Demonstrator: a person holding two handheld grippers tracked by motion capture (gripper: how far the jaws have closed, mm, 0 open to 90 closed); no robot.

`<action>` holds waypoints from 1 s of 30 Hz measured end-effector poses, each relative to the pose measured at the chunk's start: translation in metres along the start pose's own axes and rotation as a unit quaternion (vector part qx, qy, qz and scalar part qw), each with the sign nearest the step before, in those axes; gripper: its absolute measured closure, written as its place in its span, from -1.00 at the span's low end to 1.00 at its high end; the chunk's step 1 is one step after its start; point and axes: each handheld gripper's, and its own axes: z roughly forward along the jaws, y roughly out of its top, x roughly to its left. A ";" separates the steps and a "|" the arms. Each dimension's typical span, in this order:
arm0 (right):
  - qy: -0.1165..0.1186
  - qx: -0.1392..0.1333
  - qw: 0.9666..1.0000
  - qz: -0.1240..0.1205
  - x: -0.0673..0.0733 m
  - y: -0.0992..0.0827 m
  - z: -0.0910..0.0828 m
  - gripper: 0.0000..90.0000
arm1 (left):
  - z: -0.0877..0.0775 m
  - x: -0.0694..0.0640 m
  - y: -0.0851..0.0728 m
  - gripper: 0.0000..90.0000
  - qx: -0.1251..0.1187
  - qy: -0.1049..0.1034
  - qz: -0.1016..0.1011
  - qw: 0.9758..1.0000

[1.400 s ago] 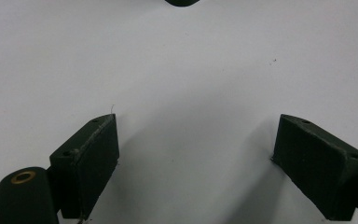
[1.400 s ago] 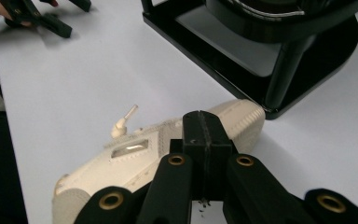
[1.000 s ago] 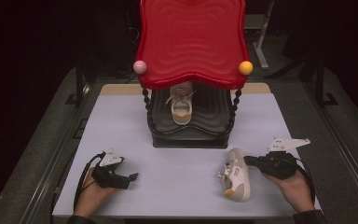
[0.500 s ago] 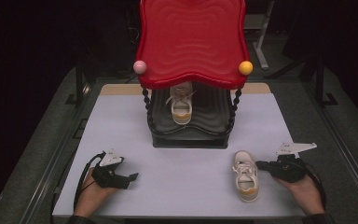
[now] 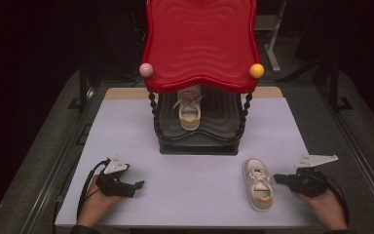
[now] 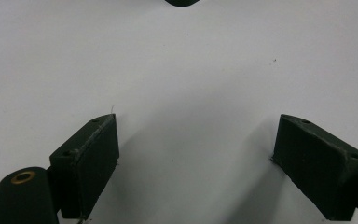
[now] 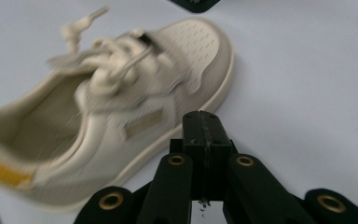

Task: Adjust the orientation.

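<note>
My right gripper (image 5: 278, 178) has nudged the loose shoe (image 5: 259, 184) upright; it now sits on its sole just beyond my closed, empty jaws. My left gripper (image 5: 137, 185) rests open, so 1 shoe awaits racking beside the other shoe (image 5: 189, 111).

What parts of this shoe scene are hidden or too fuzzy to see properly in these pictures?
- Cream lace-up sneaker on the rack's black lower shelf: in the high view, its heel end is hidden by the glossy red wavy top shelf.
- Cream sneaker with a yellow heel patch on the table: blurred in the right gripper view, its heel cut off by the left edge.
- Left tongs: in the left gripper view, their body is cut off by the bottom edge.
</note>
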 end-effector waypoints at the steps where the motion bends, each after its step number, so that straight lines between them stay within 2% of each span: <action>1: 0.002 0.001 1.000 -0.002 0.003 -0.004 -0.002 1.00 | 0.000 0.000 0.000 -0.71 0.000 0.000 0.000 1.000; 6: 0.019 0.025 0.999 -0.010 0.019 -0.020 -0.004 1.00 | 0.000 0.000 0.000 -0.71 0.000 0.000 0.000 1.000; 10: 0.032 0.039 0.999 -0.016 0.026 -0.024 -0.002 1.00 | 0.000 0.000 0.000 -0.71 0.000 0.000 0.000 1.000; 21: 0.046 0.050 0.997 -0.033 0.033 -0.014 0.010 1.00 | 0.000 0.000 0.000 -0.71 0.000 0.000 -0.001 1.000; 30: 0.061 0.061 0.994 -0.064 0.043 0.001 0.027 0.99 | 0.000 0.000 0.000 -0.71 0.000 0.000 -0.001 1.000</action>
